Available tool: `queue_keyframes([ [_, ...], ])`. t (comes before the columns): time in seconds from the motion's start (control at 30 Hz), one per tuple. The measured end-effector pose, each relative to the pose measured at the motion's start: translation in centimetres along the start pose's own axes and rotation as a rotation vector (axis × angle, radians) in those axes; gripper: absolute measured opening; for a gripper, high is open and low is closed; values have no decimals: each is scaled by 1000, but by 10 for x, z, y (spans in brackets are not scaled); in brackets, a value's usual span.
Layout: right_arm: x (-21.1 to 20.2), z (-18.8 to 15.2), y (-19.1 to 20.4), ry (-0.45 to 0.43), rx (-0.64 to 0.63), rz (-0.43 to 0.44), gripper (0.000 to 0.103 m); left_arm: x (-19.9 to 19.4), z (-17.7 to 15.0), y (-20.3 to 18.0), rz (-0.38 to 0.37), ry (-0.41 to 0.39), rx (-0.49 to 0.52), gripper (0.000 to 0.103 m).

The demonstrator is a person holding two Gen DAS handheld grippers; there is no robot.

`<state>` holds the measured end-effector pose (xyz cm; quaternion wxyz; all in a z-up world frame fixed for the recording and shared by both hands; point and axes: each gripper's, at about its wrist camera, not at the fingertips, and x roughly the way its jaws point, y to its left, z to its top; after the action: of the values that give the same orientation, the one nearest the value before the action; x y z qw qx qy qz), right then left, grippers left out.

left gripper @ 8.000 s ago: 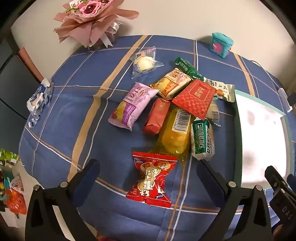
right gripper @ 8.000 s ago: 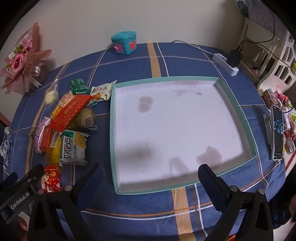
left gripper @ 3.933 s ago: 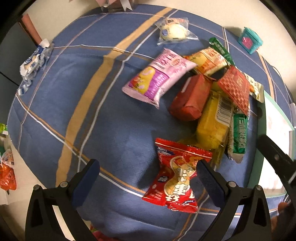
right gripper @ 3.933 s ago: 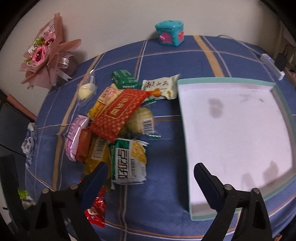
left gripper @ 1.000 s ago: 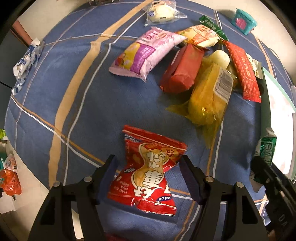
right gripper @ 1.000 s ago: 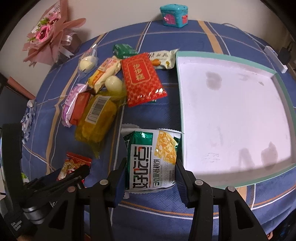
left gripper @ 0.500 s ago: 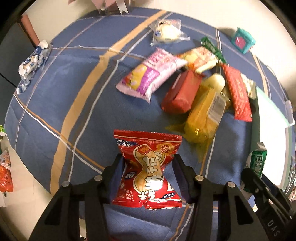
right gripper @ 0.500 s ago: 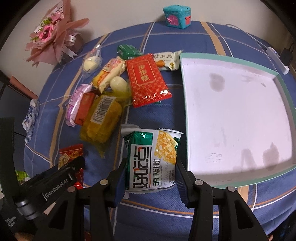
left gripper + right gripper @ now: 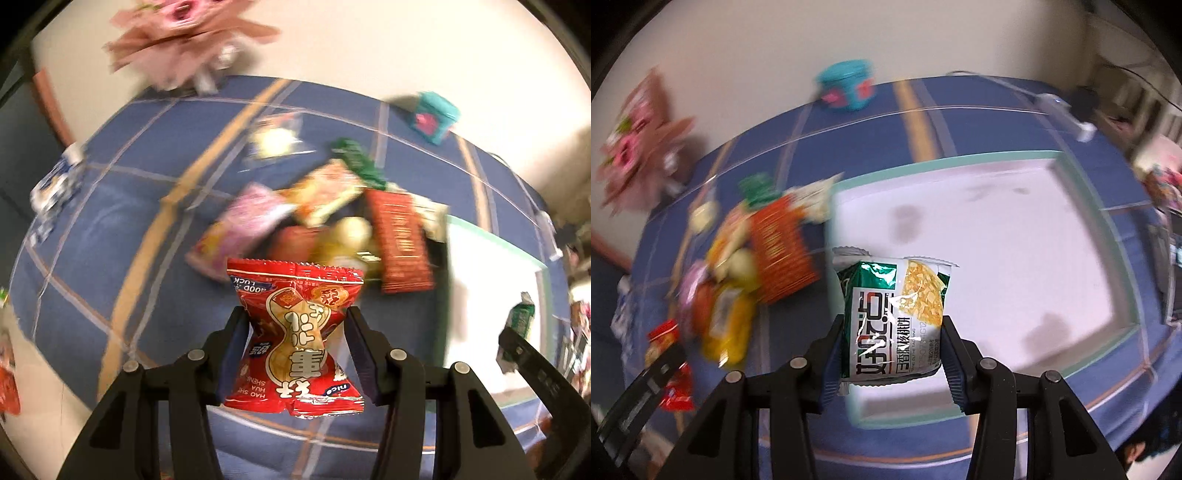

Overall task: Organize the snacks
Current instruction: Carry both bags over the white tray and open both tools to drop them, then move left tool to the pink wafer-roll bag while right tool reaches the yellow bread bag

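My left gripper (image 9: 295, 325) is shut on a red peanut snack packet (image 9: 295, 332) and holds it off the blue checked tablecloth (image 9: 122, 206). My right gripper (image 9: 892, 334) is shut on a green and white biscuit packet (image 9: 892, 317), lifted over the left part of the white tray (image 9: 997, 236) with its teal rim. Several other snack packets (image 9: 332, 218) lie in a blurred pile left of the tray. In the right wrist view the red packet (image 9: 665, 339) and the left gripper show at the lower left. The biscuit packet (image 9: 519, 317) shows at the right edge of the left wrist view.
A pink flower bouquet (image 9: 184, 33) stands at the table's far left by the wall. A teal box (image 9: 846, 86) sits at the far edge. A white power strip (image 9: 1067, 118) lies at the far right. A blue and white wrapper (image 9: 55, 184) lies at the left edge.
The left gripper closed on the red packet and lifted it off the cloth. The right gripper carried the biscuit packet rightward, from beside the tray to over its left part.
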<state>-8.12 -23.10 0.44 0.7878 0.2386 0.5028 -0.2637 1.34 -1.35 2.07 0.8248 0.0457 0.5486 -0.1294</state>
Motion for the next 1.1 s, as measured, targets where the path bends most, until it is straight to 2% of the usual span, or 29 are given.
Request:
queue_keyframes([
  [0.27,13,32,-38,-27,114,-44,51,6,24,-99,-72,-24,169,56],
  [0.5,24,58,-71,-55,168,-104,51,28,34,-155,-137,-17,234,56],
  [0.73,39,71,-99,-54,203,-153,51,49,43,-190,-167,-10,273,56],
  [0.8,44,73,-103,-49,208,-155,51,54,46,-196,-171,-9,276,63],
  [0.83,45,73,-105,-52,209,-156,51,55,47,-197,-170,-9,274,73],
  [0.87,45,74,-107,-54,213,-163,53,56,49,-197,-169,-9,270,78],
  [0.93,45,74,-107,-51,207,-168,54,55,50,-196,-176,-9,260,78],
  [1.0,45,74,-105,-47,201,-167,61,55,50,-193,-180,-4,252,78],
  [1.1,45,72,-102,-31,190,-166,64,54,49,-186,-162,-1,243,84],
])
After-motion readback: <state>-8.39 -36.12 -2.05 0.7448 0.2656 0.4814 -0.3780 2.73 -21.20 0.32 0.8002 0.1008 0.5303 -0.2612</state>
